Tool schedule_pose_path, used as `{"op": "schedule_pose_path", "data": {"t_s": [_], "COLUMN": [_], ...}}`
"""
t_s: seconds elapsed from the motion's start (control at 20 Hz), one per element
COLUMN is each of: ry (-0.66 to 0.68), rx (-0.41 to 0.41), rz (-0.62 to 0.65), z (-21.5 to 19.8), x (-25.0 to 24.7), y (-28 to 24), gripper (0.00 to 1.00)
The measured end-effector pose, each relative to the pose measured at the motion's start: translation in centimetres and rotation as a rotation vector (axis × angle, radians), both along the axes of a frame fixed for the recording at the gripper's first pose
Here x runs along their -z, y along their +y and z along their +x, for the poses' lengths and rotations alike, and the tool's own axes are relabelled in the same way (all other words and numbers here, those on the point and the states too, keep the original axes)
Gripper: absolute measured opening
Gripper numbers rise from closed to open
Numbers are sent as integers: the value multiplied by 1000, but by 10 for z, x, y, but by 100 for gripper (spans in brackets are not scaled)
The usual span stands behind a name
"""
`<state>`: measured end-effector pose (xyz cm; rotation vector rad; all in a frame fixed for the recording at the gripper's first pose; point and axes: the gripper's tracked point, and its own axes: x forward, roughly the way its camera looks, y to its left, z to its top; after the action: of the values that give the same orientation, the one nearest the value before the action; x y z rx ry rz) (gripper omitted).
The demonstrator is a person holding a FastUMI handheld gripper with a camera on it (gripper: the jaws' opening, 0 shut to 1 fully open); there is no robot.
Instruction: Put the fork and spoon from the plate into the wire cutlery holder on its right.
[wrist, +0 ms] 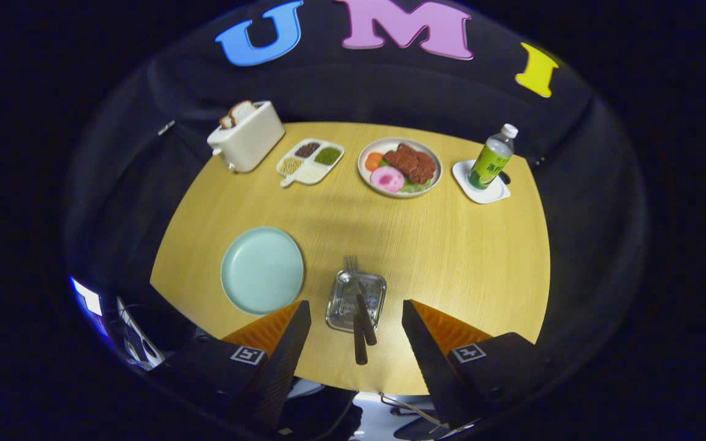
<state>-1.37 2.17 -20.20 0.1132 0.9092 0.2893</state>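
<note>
Now both utensils lie in the holder

We see the gripper (356,318) with its fingers wide apart, holding nothing. Between them stands the wire cutlery holder (356,299). The fork (351,264) and spoon (366,318) lie inside it, dark handles toward us. The pale green plate (261,270) sits just left, bare.

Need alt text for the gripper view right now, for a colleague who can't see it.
The open tongs hang empty above the wire cutlery holder, which holds two dark-handled utensils. The pale green plate beside it is bare; a toaster, food dishes and a bottle line the table's far side.
</note>
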Motion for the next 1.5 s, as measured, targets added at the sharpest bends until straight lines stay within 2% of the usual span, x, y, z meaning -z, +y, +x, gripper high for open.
{"op": "schedule_pose_path", "data": {"t_s": [0.1,0.25,0.5,0.7,1.05,1.15,1.5], "ry": [-153,-333,-552,-681,-767,-795,-789], "rx": [79,155,221,208,178,157,140], "rz": [-13,-8,-11,-3,61,40,37], "z": [6,8,0,-12,-24,-25,-21], "x": [-29,-72,-119,-142,-160,-163,-160], "y": [-14,-24,-43,-49,-57,-61,-63], "gripper": [100,100,100,100,98,98,98]}}
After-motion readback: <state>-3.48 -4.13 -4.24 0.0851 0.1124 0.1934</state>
